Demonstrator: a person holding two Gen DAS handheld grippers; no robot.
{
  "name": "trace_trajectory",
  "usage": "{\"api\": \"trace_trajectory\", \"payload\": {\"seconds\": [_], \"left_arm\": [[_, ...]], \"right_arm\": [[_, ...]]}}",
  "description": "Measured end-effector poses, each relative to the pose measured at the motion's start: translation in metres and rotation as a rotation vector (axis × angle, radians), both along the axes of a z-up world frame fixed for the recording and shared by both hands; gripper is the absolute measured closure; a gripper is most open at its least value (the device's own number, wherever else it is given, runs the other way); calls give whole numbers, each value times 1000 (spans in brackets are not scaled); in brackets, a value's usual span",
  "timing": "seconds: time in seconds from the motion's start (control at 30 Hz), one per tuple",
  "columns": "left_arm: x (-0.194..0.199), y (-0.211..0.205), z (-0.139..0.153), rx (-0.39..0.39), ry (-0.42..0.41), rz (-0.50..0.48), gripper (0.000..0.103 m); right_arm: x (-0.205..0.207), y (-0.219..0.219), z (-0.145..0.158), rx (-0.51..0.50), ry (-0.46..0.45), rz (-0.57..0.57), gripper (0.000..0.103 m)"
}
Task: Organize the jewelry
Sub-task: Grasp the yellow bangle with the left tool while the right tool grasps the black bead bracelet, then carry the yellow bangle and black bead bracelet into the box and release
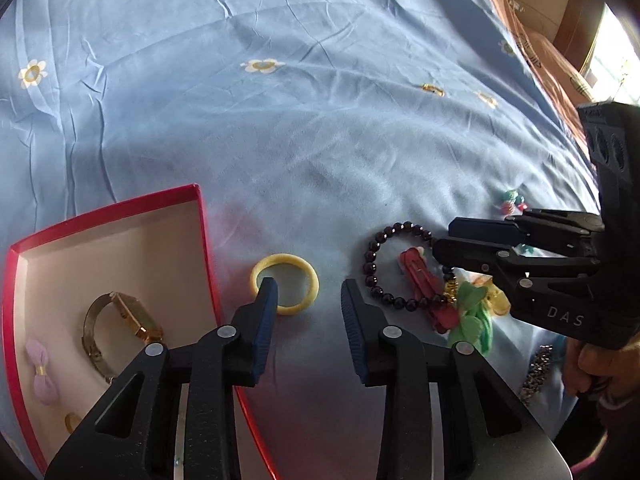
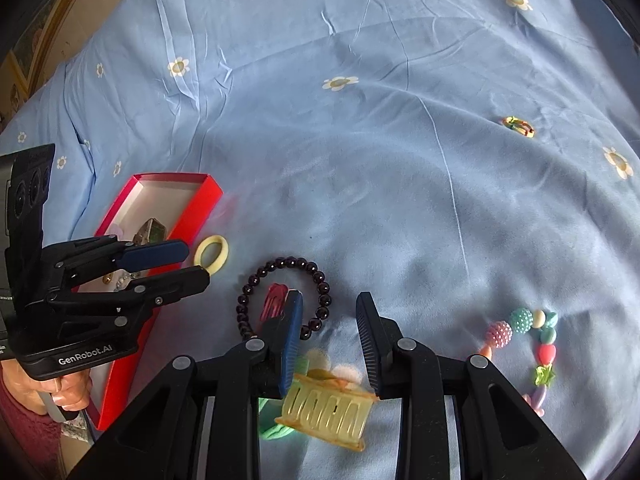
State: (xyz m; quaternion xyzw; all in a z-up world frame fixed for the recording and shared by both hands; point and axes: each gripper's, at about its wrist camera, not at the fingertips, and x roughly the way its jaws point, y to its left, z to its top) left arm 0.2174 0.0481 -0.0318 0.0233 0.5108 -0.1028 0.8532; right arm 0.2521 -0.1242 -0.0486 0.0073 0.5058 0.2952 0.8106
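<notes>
We are holding the left gripper (image 1: 308, 316) parted and empty above the yellow ring (image 1: 285, 284), just beside the red box (image 1: 206, 240). Our right gripper (image 2: 330, 344) is gaping too, over the yellow hair claw (image 2: 328, 412). The blue bedsheet (image 1: 280, 120) beyond is lying open toward its far edge.

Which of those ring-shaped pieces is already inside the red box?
The gold bangle watch; the yellow ring and dark bead bracelet lie on the bedsheet.

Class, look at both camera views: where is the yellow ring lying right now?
The yellow ring lies flat on the blue bedsheet, between the red box and the dark bead bracelet; the left-wrist view shows it just beyond the left gripper.
</notes>
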Motion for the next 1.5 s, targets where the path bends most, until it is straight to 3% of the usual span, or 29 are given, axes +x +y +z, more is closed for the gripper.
{"api": "trace_trajectory", "payload": {"seconds": [0.33, 0.4, 0.47, 0.5, 0.7, 1.1, 1.5], "left_arm": [[7, -9, -14, 5, 34, -18, 88], [8, -7, -14, -7, 34, -14, 98], [7, -7, -14, -12, 30, -9, 100], [6, -6, -13, -13, 25, -9, 100], [-4, -1, 4, -43, -27, 16, 100], [-48, 24, 48, -137, -125, 77, 100], [-102, 63, 59, -174, -158, 172, 100]], "right_arm": [[2, 16, -7, -74, -31, 65, 74], [0, 20, -7, -98, -47, 78, 77], [0, 20, -8, -102, -52, 79, 91], [0, 19, -8, -95, -49, 76, 95], [-6, 9, 2, -43, -64, 47, 96], [-26, 8, 56, 72, -144, 32, 96], [-54, 31, 92, 137, -196, 81, 96]]}}
